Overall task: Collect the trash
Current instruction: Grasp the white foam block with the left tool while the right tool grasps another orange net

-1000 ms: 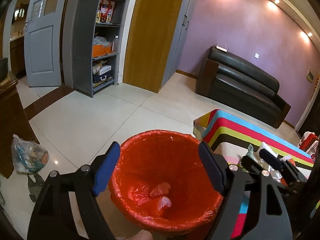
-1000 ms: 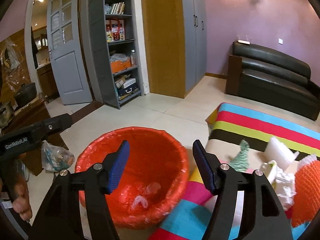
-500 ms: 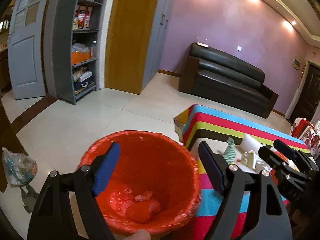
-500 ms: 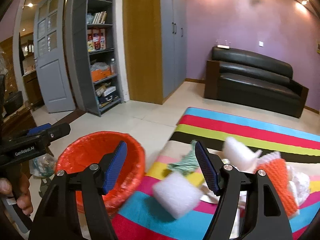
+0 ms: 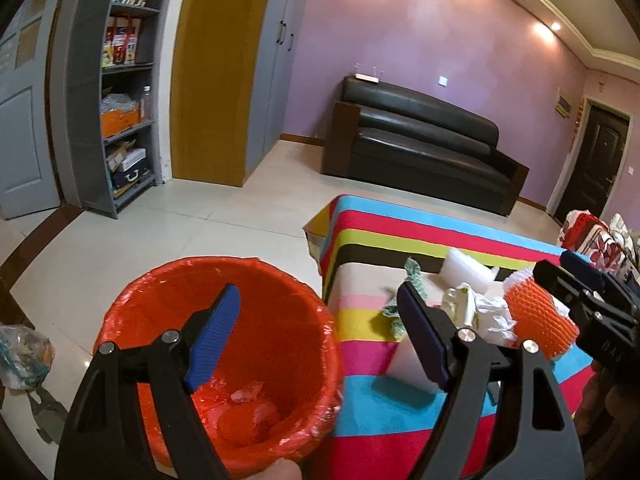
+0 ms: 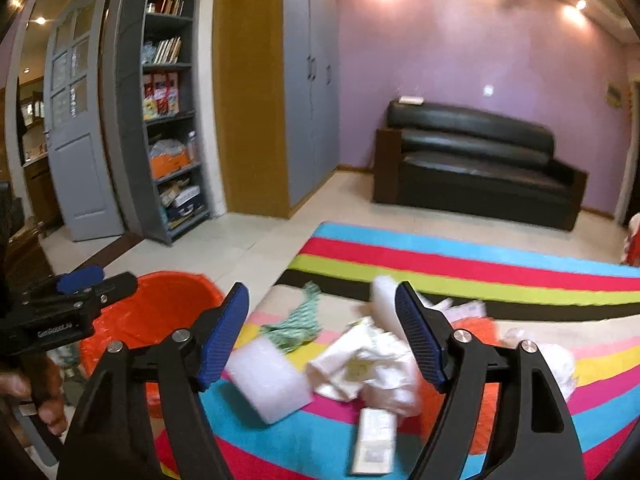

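**Trash on the striped cloth, beside the red bin**

While both grippers hang in the air, the red bin (image 5: 224, 344) sits on the floor, touching the near corner of the striped cloth (image 5: 400, 236). It has a red bag inside, and a few scraps lie at the bottom.

The left gripper (image 5: 320, 344) is above the bin's edge on the cloth side. Its jaws are spread wide and nothing is between them. One blue pad hangs over the inside of the bin, and the other hangs over the cloth.

The right gripper (image 6: 322, 338) is farther from the bin, over the pile of trash on the cloth. Its jaws are opening, and they hold nothing.

Closest to the bin lies a white foam block (image 6: 268, 380). Just past it, away from the bin, is crumpled white paper (image 6: 368, 364). A green scrap (image 6: 298, 322) lies behind the foam block. An orange net (image 5: 536, 320) is on the far side of the paper from the bin. A small flat packet (image 6: 374, 440) lies at the near edge of the pile. This part looks blurry.
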A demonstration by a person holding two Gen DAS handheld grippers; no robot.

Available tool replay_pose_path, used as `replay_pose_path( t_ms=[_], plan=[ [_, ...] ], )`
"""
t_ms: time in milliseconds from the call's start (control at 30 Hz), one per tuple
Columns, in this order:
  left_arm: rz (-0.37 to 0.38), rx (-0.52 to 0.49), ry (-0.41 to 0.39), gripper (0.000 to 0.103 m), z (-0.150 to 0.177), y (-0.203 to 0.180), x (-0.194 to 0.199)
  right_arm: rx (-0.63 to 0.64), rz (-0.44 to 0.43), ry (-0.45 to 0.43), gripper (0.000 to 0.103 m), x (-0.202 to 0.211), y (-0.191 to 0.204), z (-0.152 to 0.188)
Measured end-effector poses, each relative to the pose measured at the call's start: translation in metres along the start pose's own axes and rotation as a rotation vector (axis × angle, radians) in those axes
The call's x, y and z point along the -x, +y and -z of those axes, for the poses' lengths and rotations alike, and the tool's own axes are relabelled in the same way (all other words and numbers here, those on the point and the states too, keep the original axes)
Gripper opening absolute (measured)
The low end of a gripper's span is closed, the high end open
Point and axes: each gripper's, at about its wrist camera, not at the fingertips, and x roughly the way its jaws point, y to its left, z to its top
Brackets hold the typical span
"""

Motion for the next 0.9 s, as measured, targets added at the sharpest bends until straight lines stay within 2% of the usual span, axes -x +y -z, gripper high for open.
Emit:
replay_pose_path(
  t_ms=[300,567,900],
  plan=[
    [0.043,-0.045,0.016,0.078,0.008,-0.022,-0.010,-0.015,0.034,-0.009,0.074,0.008,-0.027,0.002],
    [0.083,-0.074,0.035,0.078,0.015,-0.049,-0.025,-0.066,0.082,0.025,0.075,0.008,-0.062,0.017],
    [0.136,-0.178,0.124,0.078,0.045,-0.094,-0.053,-0.024,0.091,0.096,0.075,-0.013,-0.081,0.038]
  ],
)
